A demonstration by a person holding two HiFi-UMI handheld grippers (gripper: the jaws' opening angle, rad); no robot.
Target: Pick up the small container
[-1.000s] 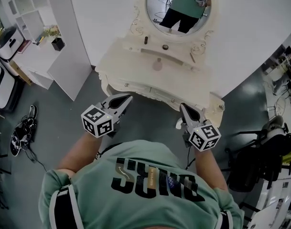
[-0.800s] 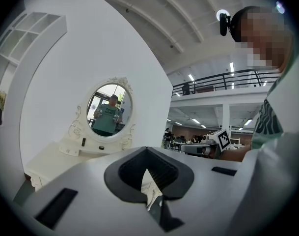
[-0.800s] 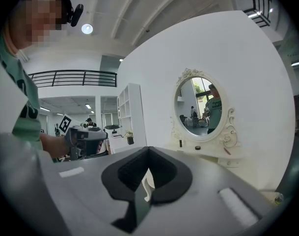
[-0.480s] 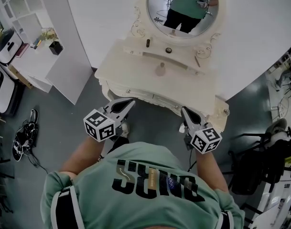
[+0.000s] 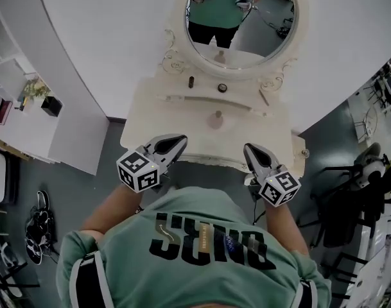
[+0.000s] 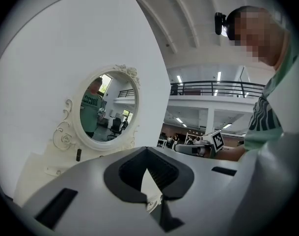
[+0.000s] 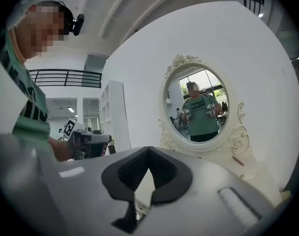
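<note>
Only the head view takes in the whole cream-white carved dressing table [image 5: 246, 130] from above, with grey floor [image 5: 112, 153] around it and a black chair [image 5: 339, 204] off to the right. The oval mirror in a scrolled cream frame [image 5: 240, 18] reflects the person in a green printed T-shirt [image 5: 201, 249]. Both gripper views see that mirror from low and to the side, and each shows the other gripper across from it. The right gripper view alone shows a tall white open shelf unit [image 7: 112, 117] standing upright by the curved wall.

The grey left gripper [image 5: 181, 140] has its jaws together on nothing. The grey right gripper [image 5: 249, 149] likewise has its tips meeting with nothing between them. Both hover at the table's near edge.

The small pale pinkish round container [image 5: 216, 118] stands mid-tabletop, beyond and between the two grippers and apart from both. Neither gripper view shows it, as their own jaws cover that part of the table. What it holds cannot be told. Only bare tabletop lies between it and the grippers.

On the ledge under the mirror stand a small dark upright cylinder [image 5: 191, 81], seen also in the left gripper view, and a small dark round disc [image 5: 222, 88]. A thin brown stick [image 5: 264, 97] lies to their right and shows also in the right gripper view.
</note>
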